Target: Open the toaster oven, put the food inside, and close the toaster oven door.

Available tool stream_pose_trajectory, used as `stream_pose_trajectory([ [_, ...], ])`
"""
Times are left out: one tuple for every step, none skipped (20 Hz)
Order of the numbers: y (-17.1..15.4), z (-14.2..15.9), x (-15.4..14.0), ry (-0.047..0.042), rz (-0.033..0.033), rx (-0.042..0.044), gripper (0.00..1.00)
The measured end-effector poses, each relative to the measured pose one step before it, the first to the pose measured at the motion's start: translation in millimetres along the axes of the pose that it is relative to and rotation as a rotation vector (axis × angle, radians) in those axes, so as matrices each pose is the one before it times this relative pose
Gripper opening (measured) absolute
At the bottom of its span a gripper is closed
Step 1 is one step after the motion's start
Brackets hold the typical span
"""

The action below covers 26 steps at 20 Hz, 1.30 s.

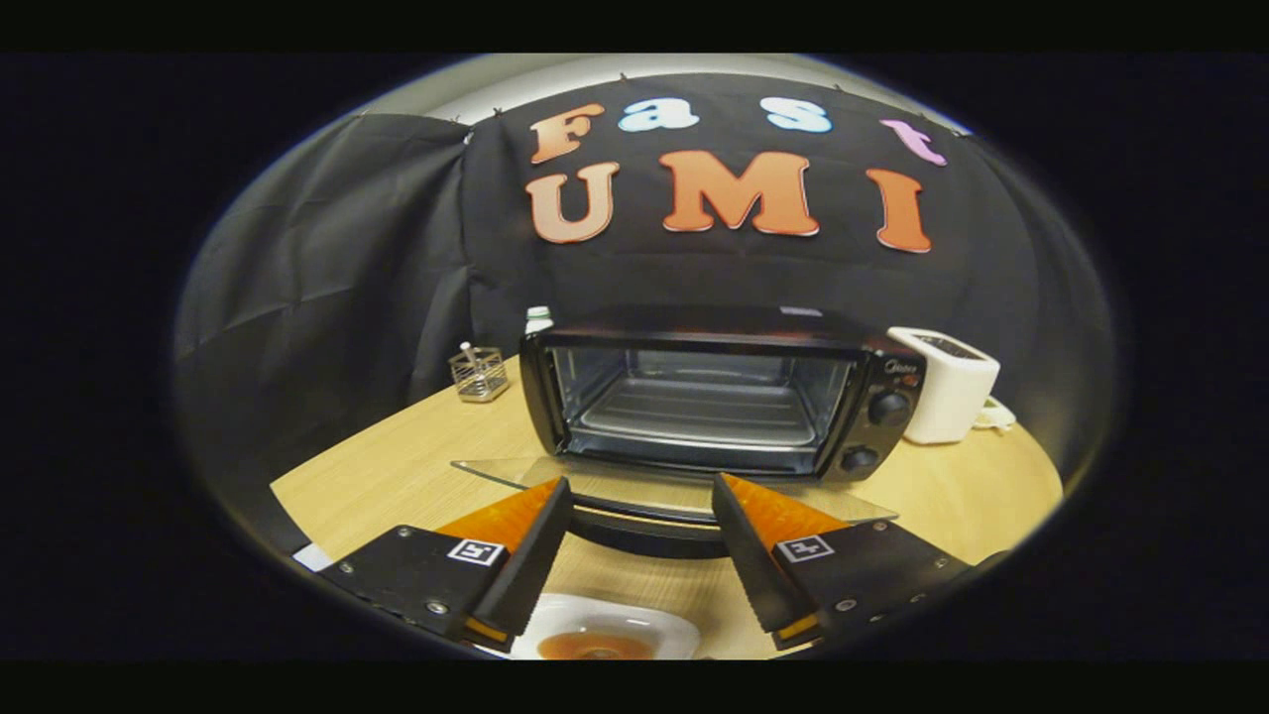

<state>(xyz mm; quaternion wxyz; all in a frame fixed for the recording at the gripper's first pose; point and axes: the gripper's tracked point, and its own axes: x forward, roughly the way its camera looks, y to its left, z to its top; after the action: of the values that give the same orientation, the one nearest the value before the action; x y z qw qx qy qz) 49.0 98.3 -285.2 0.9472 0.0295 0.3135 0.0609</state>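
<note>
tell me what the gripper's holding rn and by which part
Nothing: the gripper is open and empty, above the white plate of food, facing the open toaster oven.

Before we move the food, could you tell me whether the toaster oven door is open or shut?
Open: the door lies folded down flat before the toaster oven, baring its rack.

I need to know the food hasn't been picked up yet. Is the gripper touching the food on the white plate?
Apart. In the gripper view the gripper is open, with nothing between its fingers; the food lies on the white plate, below and behind the fingertips.
</note>
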Motion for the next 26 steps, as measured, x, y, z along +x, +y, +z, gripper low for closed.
stream_pose_trajectory([
  [3.37, -8.71, 2.27, 0.03767, 0.02973, 0.04216, 0.85],
  [1.4, -13.57, 1.58, 0.03126, 0.01226, 0.03233, 0.84],
  [-2.87, -9.55, 3.22, 0.02016, -0.00477, 0.01906, 0.85],
  [-5.53, -11.46, 4.01, 0.02623, -0.00709, 0.00803, 0.84],
  [-2.86, -8.73, 3.36, 0.02549, -0.0053, 0.01025, 0.84],
  [-1.99, -9.82, 4.7, 0.0347, -0.00359, 0.00147, 0.83],
  [-0.23, -6.06, 2.47, 0.02353, -0.00313, 0.00081, 0.83],
  [0.66, 0.92, 0.78, -0.00349, 0.00004, -0.00921, 0.82],
  [0.18, 4.67, -1.1, -0.01105, 0.00035, -0.00193, 0.81],
  [-1.08, -1.57, -2.92, 0.00577, 0.00218, -0.00058, 0.81],
  [0.05, -0.59, -1.1, 0.00432, 0.00312, 0.00297, 0.8],
  [0.6, -0.11, -1.53, -0.00186, 0.00729, -0.00164, 0.8],
  [1.01, 0.32, -2.58, -0.00448, 0.00684, -0.00122, 0.8],
  [0.87, -0.22, -4.36, -0.00488, 0.00477, -0.00575, 0.8],
  [0.67, -0.61, -4.35, -0.0018, 0.00138, -0.00933, 0.81],
  [0.94, -1.42, -5.28, -0.00679, 0.00423, -0.01169, 0.83],
  [0.22, -0.04, -5.11, -0.00266, 0.00168, -0.00602, 0.86],
  [1.65, -1.62, -7.36, -0.00449, 0.00294, -0.00056, 0.87],
  [3.34, -1.35, -7.81, -0.00387, 0.01165, -0.0005, 0.93],
  [2.59, -2.73, -8.51, -0.00226, 0.00928, -0.00113, 0.95],
  [3.02, -3.98, -7.6, 0.00245, 0.00991, -0.00763, 0.98],
  [2.39, -7.17, -9.18, 0.00451, 0.00394, -0.0101, 0.98],
  [2.72, -7.87, -6.13, 0.01166, 0.00569, -0.01583, 0.99],
  [2.61, -11.03, -5.84, 0.0204, 0.00055, -0.0154, 0.99],
  [3.68, -10.18, -3.75, 0.02104, 0.00811, -0.01874, 0.99],
  [4.71, -10.31, -3.96, 0.02218, 0.00192, -0.01833, 0.99],
])
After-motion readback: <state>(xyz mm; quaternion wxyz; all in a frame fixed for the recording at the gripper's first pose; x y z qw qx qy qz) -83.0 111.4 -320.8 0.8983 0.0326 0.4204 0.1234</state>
